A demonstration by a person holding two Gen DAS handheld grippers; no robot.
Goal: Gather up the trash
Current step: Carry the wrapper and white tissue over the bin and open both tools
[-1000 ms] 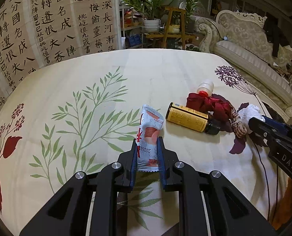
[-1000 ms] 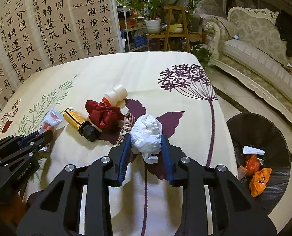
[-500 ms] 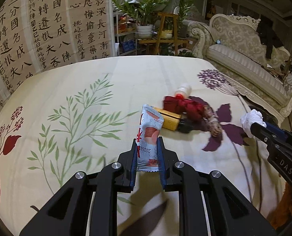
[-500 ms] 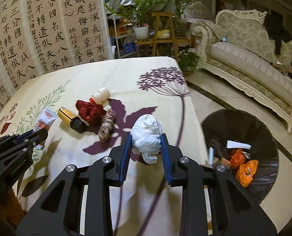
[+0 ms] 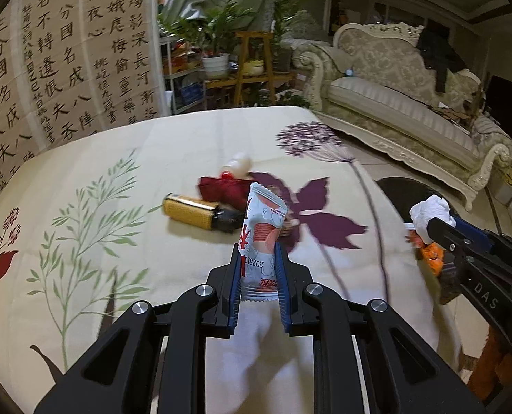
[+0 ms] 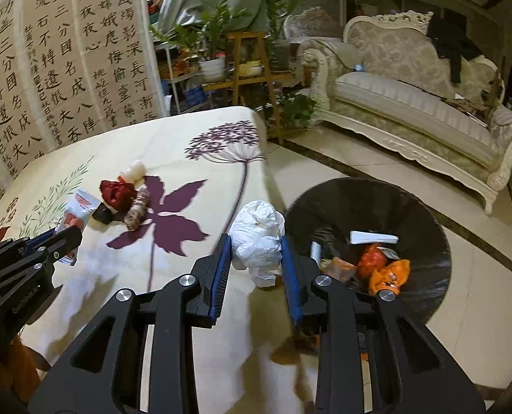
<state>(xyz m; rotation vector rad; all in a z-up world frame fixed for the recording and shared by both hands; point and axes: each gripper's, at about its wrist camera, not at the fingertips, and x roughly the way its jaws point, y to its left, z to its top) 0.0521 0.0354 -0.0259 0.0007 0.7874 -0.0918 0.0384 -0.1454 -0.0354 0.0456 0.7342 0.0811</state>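
While my left gripper clamps the snack wrapper above the floral tablecloth | my right gripper pinches the crumpled white tissue at the table's right edge | black trash bin just right, holding orange wrappers

A cream cloth-covered surface printed with green sprigs, red blossoms and purple flowers is seen, its far corner meeting a tiled floor. Grouped together on the cloth are a yellow cylindrical bottle with a black cap, a crumpled dark red fabric piece, a small white bottle with a red neck and a coil of brown twine. A round black-lined bin holding orange and white scraps is stood on the floor just beside the cloth's edge.
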